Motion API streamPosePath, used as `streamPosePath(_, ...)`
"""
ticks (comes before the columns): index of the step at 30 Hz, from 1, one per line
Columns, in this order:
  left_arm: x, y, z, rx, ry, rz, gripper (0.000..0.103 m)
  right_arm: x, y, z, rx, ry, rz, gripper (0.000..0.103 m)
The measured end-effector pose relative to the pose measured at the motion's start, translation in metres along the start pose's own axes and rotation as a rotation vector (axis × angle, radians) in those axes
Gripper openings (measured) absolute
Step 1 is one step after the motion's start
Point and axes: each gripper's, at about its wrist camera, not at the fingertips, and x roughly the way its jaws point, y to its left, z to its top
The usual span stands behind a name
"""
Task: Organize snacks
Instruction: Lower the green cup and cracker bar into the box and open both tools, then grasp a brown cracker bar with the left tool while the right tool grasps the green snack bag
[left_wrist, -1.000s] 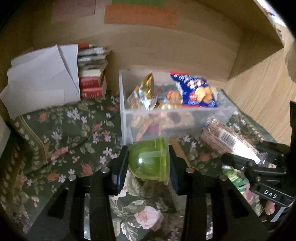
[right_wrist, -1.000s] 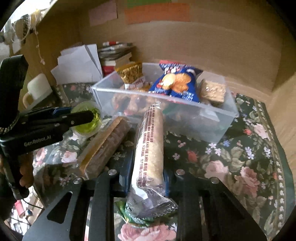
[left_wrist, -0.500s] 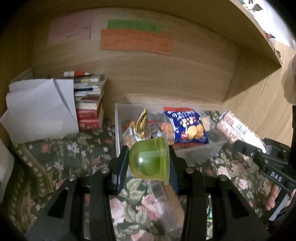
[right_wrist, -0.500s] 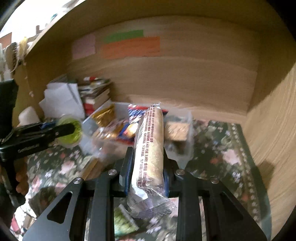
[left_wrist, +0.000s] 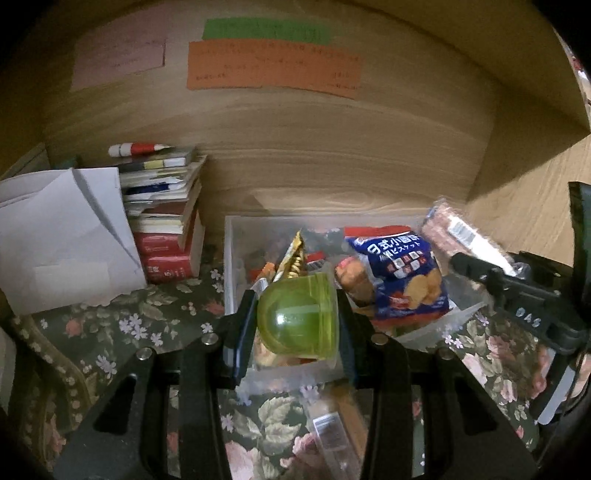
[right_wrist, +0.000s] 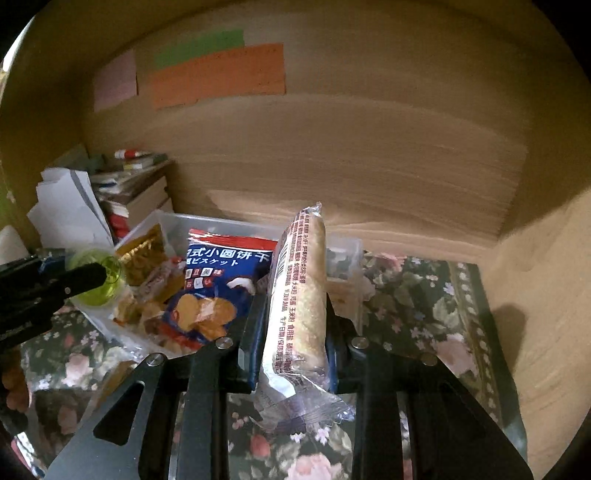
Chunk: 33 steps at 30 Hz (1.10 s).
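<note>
A: The green jelly cup (left_wrist: 297, 319) sits clamped in the left gripper (left_wrist: 295, 325) above the clear bin's (left_wrist: 229, 258) near-left corner; the long wrapped biscuit roll (right_wrist: 299, 295) is pinched in the right gripper (right_wrist: 293, 325) over its right side.

B: Risk: the bin looks crowded; a release over the blue biscuit bag (left_wrist: 400, 273) could send the cup rolling onto the floral cloth (left_wrist: 110, 321).
</note>
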Motion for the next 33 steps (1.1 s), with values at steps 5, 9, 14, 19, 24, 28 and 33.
streamPosePath(5,0.016,-0.003,0.001,0.017,0.023,-0.001,0.040,0.017,0.010,0.002,-0.035,0.027,0.026,0.024)
streamPosePath(9,0.028,-0.003,-0.001,0.021,0.056,0.005,0.040,0.022,0.013,0.004,-0.058,0.033,0.019,0.024)
streamPosePath(14,0.019,-0.004,0.000,0.023,0.022,0.011,0.049,0.020,0.008,0.007,-0.044,0.046,0.020,0.031)
streamPosePath(19,-0.007,-0.011,-0.001,0.052,-0.040,0.028,0.063,0.001,0.005,0.002,-0.030,0.011,0.011,0.051)
streamPosePath(24,-0.035,-0.017,-0.008,0.068,-0.082,0.031,0.069,-0.031,0.004,-0.008,-0.005,-0.043,0.005,0.068)
streamPosePath(28,-0.052,-0.019,-0.023,0.052,-0.079,0.018,0.073,-0.055,0.005,-0.024,0.007,-0.059,0.029,0.070)
streamPosePath(33,-0.060,-0.021,-0.049,0.047,-0.033,0.009,0.074,-0.070,0.013,-0.052,0.019,-0.041,0.062,0.073)
